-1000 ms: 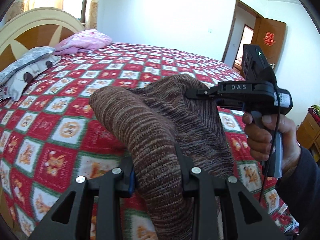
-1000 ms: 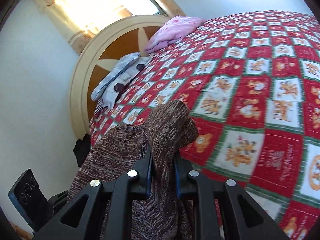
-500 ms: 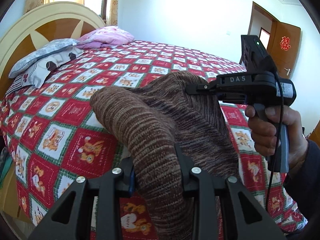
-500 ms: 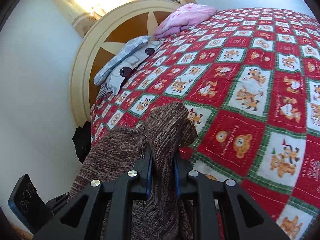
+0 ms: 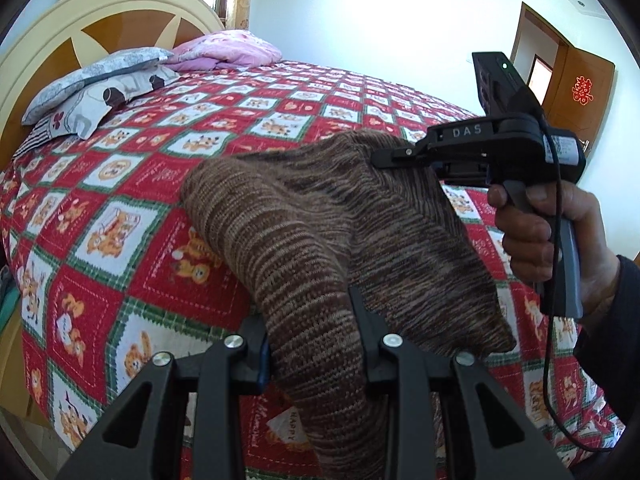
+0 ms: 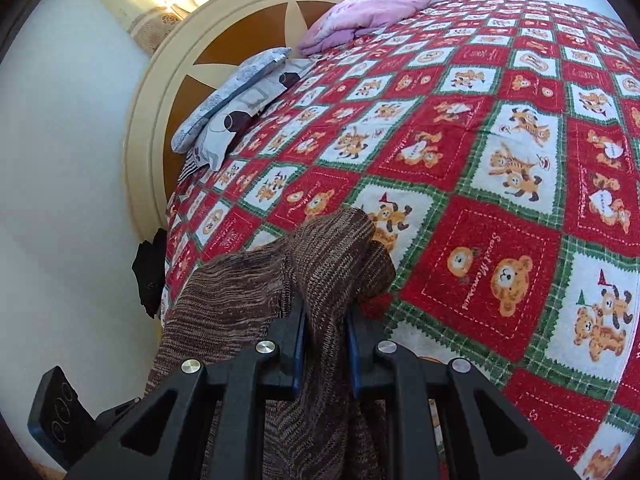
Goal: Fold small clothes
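Left gripper (image 5: 312,332) and right gripper (image 6: 326,330) are each clamping the brown striped knitted garment (image 5: 320,224) above the red bear-patterned quilted bed (image 5: 132,184).

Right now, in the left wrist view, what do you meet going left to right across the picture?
Headboard → grey pillow → pink blanket → brown knit → right claw → hand → door.

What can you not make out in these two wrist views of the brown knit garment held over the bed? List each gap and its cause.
1. Brown knit garment: its type and lower end, cut off by the bottom edge in both views.
2. Left tongs and right tongs: fingertips buried in knit.
3. Bedspread under the garment: hidden in both views.
4. Red door emblem: too small to read, left view.
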